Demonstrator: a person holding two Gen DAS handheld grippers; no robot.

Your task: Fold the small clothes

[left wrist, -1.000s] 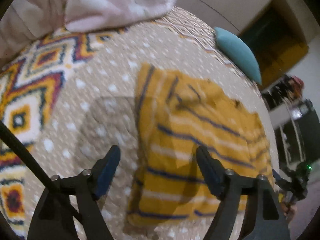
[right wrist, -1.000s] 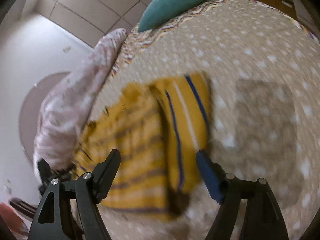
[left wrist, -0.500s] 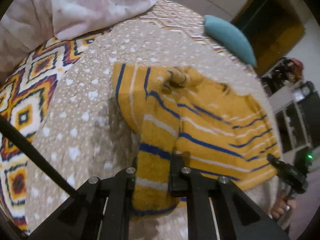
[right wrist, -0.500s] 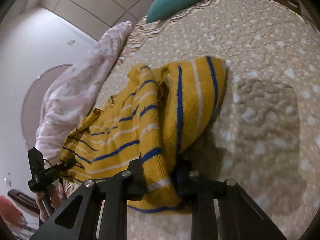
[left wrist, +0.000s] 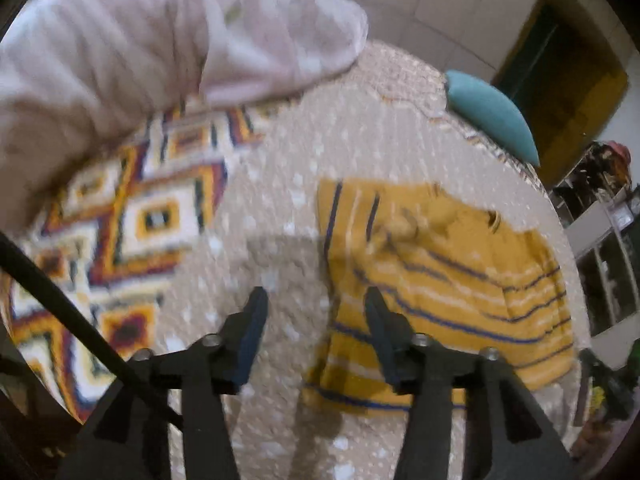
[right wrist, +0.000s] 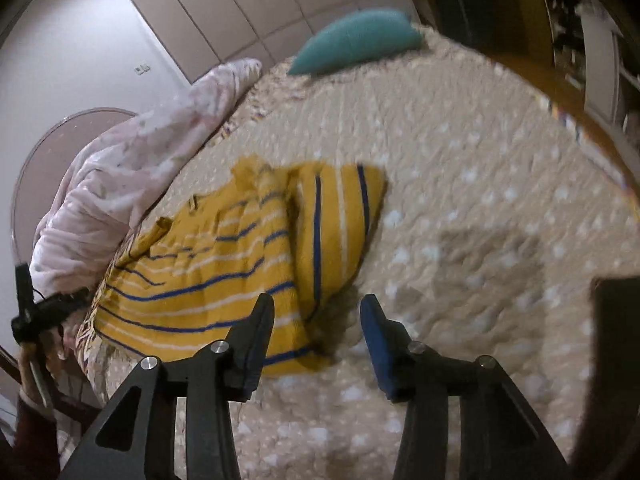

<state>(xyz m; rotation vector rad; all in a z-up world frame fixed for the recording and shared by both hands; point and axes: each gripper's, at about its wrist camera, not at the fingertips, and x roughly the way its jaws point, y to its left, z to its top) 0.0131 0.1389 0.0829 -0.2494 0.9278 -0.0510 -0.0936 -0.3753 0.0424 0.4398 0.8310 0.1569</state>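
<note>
While both frames smear with motion blur, the left gripper (left wrist: pixel 314 312) hangs over the bed, jaws apart and opening, nothing between them but beige dotted bedspread (left wrist: pixel 280 208). Its right finger overlaps the near left edge of the sweater (left wrist: pixel 444 280) in the picture; whether it touches the knit, I cannot tell.

The sweater, mustard yellow with blue and white stripes, lies flat on the bedspread. In the left view it sits right of centre, one side folded over so that a panel with upright stripes runs along its left edge. A rumpled collar shows near its top.

Over to the right wrist view: the right gripper (right wrist: pixel 316 320) is also spread and opening, empty. Its left finger sits in front of the sweater's (right wrist: pixel 224 264) lower hem; the right finger is over bare bedspread (right wrist: pixel 480 184). Here the folded panel lies on the sweater's right side.

A pink blanket (left wrist: pixel 140 52) is heaped at the bed's far left in the left view, next to a bright diamond-patterned section of the cover (left wrist: pixel 132 216). A teal pillow (left wrist: pixel 492 112) rests at the far edge of the bed. At the left edge of the right view, a hand (right wrist: pixel 32 364) grips the handle of the other gripper.
</note>
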